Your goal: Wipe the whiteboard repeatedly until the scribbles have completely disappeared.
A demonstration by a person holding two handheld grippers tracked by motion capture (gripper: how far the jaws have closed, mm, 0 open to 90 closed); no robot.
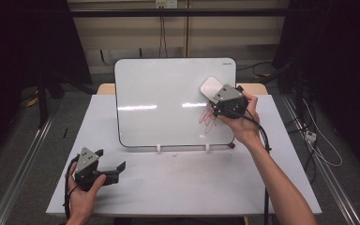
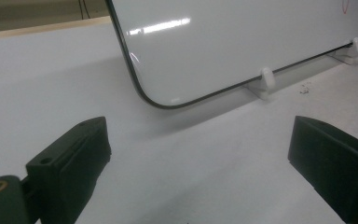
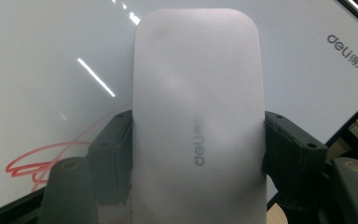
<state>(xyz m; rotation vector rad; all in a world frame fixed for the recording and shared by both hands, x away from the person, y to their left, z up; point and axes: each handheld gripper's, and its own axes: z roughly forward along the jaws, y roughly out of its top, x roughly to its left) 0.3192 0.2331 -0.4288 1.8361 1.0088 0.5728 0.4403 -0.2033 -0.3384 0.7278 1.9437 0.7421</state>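
A whiteboard [image 1: 168,101] leans upright on small white feet at the back of the white table [image 1: 183,183]. Red scribbles [image 1: 209,118] mark its lower right part. My right gripper [image 1: 214,95] is shut on a white eraser [image 1: 211,87], held flat against the board just above the scribbles. In the right gripper view the eraser [image 3: 198,116] sits clamped between both jaws, with the red scribbles [image 3: 32,163] at lower left. My left gripper [image 1: 110,164] rests on the table's front left, jaws wide apart and empty. In the left gripper view, the board's lower corner [image 2: 161,100] lies ahead of it.
The board's white feet [image 1: 159,148] stand on the table, and a small red object [image 1: 232,145] lies by the board's lower right corner. Dark curtains and cables surround the table. Metal rails run along the floor on both sides.
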